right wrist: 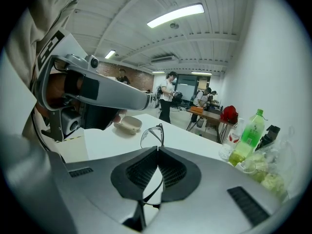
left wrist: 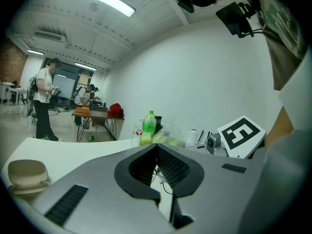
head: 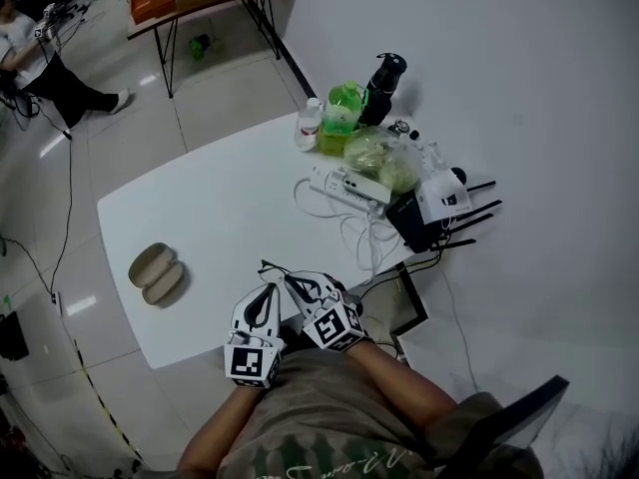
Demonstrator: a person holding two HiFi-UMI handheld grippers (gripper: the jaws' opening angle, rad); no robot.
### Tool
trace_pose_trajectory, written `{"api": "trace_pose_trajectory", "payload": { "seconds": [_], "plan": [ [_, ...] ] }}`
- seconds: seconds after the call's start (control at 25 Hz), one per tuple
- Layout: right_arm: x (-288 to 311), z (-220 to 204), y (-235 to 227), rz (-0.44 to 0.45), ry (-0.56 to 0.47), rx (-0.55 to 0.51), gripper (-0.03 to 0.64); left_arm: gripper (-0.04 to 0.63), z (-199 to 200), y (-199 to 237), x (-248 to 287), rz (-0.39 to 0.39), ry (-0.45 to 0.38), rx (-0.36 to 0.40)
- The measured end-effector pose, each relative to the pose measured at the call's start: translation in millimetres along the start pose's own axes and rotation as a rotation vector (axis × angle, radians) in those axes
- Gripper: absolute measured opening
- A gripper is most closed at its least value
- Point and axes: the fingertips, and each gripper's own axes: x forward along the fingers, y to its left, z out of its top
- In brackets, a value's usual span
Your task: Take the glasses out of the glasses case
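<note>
**Glasses, out of their case, held over the near edge of the counter**
Right tool (right wrist: 157,149) is clamped on the glasses (right wrist: 152,134) by the thin frame, with one lens standing above its tips. Left tool (left wrist: 156,146) is closed just beside it, and I can make out nothing in it. The glasses case (head: 157,272) lies open to the left on the counter (head: 230,208), well apart. Risk, as I judge it: so narrow a pinch may let the glasses twist or slip, and squeezing harder could bend the frame.

Print on green bottle (head: 342,108) and shirt (head: 319,422) is too blurred to read.
</note>
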Motion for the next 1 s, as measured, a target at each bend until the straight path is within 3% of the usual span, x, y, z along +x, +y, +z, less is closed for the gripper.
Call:
{"api": "trace_pose_trajectory", "payload": {
  "seconds": [0.2,0.48,0.8,1.0],
  "plan": [
    [4,-9,4,0.02,0.007,0.011,0.017,0.008,-19,-3,-11,0.003,0.011,0.029],
    [11,-10,9,0.117,-0.006,0.011,0.017,0.008,-16,4,-14,0.104,0.047,-0.005],
    [21,-7,-2,0.208,-0.023,-0.006,0.017,0.008,-23,3,-7,0.182,0.048,0.024],
    [28,-3,-11,0.232,-0.031,-0.01,0.017,0.008,-22,9,-6,0.239,0.063,-0.012]
  ]
}}
